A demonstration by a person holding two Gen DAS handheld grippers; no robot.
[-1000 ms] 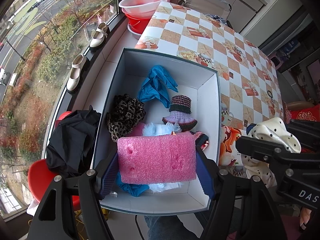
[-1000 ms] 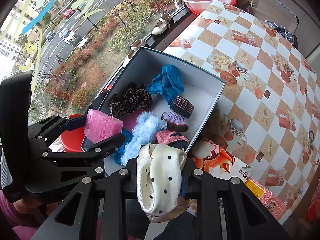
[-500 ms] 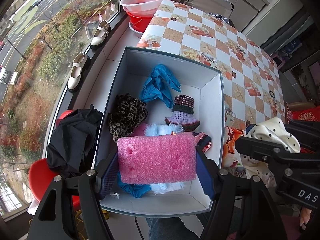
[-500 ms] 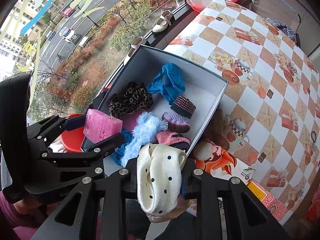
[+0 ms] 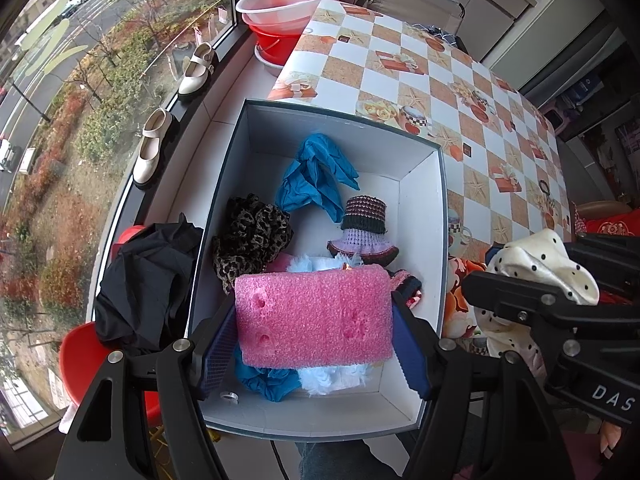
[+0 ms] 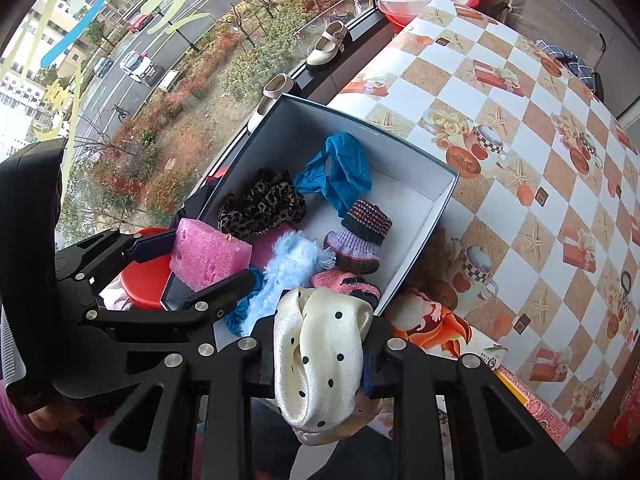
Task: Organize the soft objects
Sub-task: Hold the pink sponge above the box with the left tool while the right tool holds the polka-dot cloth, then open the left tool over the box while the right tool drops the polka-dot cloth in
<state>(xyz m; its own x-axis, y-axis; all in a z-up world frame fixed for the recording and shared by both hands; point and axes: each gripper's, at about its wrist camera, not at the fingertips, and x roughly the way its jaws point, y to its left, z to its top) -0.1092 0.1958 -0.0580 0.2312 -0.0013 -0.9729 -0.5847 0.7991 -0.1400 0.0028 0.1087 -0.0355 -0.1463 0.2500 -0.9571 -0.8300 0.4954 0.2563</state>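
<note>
A pink foam block (image 5: 314, 318) sits clamped between the two blue pads of the left gripper (image 5: 314, 332), held over the near end of the open box (image 5: 424, 236), above the things that lie in it. The right gripper (image 6: 320, 354) is closed on a cream polka-dot cloth (image 6: 320, 356) — the cloth bulges out above and below the fingers and hangs just off the box's near right corner, over the table's near edge.

Inside the box, at the far end, lies a crumpled blue cloth (image 5: 316, 178); a leopard-print scrunchie (image 5: 252, 238) rests against the left wall, and a small knitted hat (image 5: 362, 228) with a lilac brim stands toward the right wall. Under the foam block are a light-blue fluffy piece (image 6: 288, 270) and another blue cloth (image 5: 266, 380) at the near end, with a pink knitted item (image 6: 344, 282) by the near right corner.

The box stands at the left edge of the checkered tablecloth (image 5: 440, 80). Beside its left wall a black garment (image 5: 148, 276) lies over a red stool (image 5: 80, 360). On the window ledge stand two cream shoes (image 5: 152, 148) — farther along, past the table's far corner, a pink basin (image 5: 288, 4) is stacked on a red one.
</note>
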